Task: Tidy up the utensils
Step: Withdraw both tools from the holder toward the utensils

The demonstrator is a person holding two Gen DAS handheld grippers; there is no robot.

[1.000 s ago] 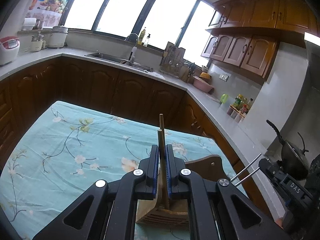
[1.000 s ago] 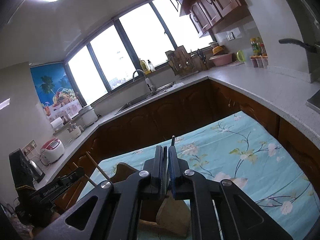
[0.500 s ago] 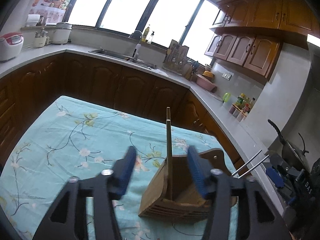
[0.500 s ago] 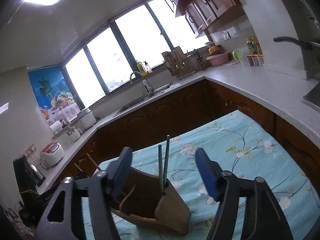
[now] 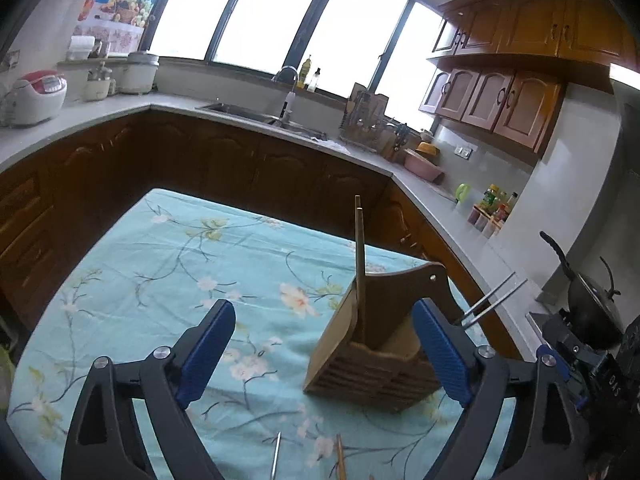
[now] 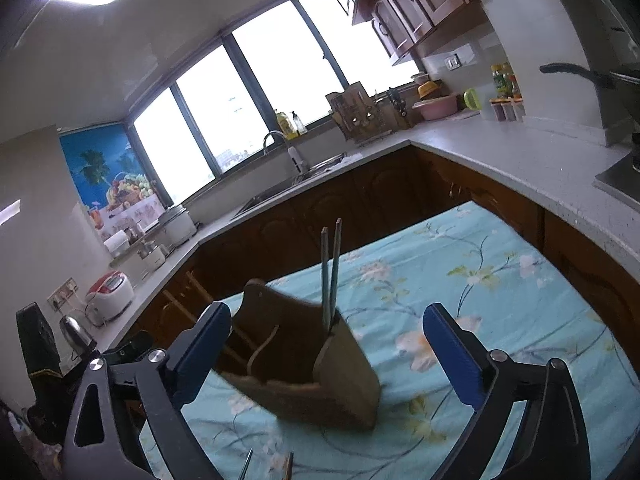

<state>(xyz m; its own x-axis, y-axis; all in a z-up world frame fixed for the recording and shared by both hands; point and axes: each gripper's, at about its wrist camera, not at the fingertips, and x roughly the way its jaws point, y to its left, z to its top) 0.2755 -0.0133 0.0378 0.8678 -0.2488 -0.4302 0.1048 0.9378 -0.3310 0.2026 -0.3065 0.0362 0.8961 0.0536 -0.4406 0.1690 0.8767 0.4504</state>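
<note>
Both pairs of chopsticks (image 5: 360, 268) are standing in the wooden holder (image 5: 372, 360); left gripper (image 5: 324, 352) and right gripper (image 6: 326, 356) jaws are opening, empty; more utensils (image 5: 276, 456) are lying loose.

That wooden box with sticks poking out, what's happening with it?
A person is tidying utensils with two hand-held grippers. The wooden holder sits on the flowery tablecloth. Wooden chopsticks stand in one side and metal chopsticks in the other. The left gripper and the right gripper are both opening, their fingers gripping nothing. A few more sticks lie on the cloth at the near edge.
</note>
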